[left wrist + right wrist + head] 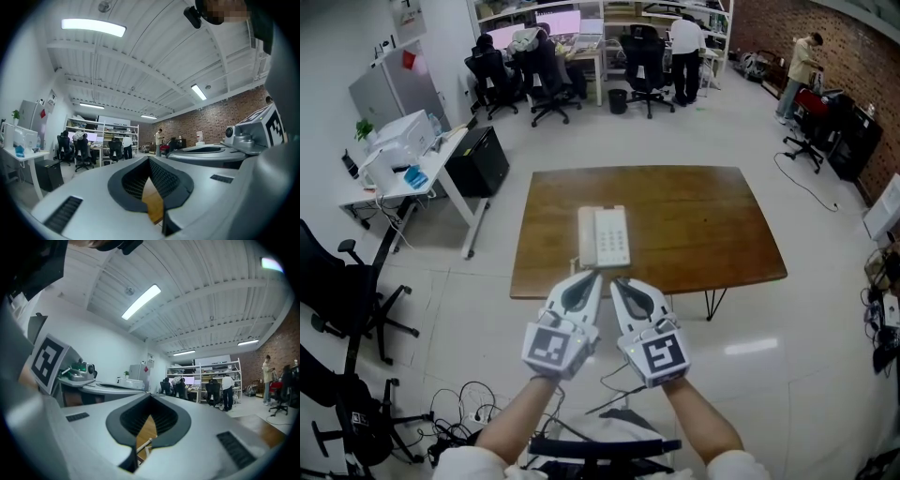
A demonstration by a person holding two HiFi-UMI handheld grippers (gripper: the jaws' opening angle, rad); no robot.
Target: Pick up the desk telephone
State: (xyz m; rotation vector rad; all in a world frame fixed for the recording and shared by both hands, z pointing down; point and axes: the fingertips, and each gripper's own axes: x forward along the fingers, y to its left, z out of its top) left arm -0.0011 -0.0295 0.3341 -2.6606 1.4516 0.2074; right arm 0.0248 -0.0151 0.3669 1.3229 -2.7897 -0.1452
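Desk telephone (604,236): pale, lying flat on the brown wooden counter (694,225), close to the near edge and a little left of centre. Handset (586,237) seated in its cradle along the left side, keypad to its right. Nothing touches it.

Left claw (592,274): jaws pressed together, nothing between them. Tip sits just short of the phone's near end, over the counter edge. The left gripper view confirms this: the left claw (151,161) is closed to a point, with only a sliver of brown counter seen through the opening behind it.

Right claw (616,281): also closed and empty, held just beside the left one, tip near the phone's near right corner. In the right gripper view the right claw (150,401) is shut; counter wood shows below it, along with a thin pale piece that I cannot identify.

Progress: approach only. No contact, no grip, and the phone is not lifted. Remaining, as judged: open at least one claw, bring it around the phone body or handset, close, raise. The handset is loose in its cradle and may slip off if the base tilts.

Surroundings: office chairs (347,291) at left, white desk (422,178) beyond them, people at workstations at the far end, brick wall (853,56) at right.
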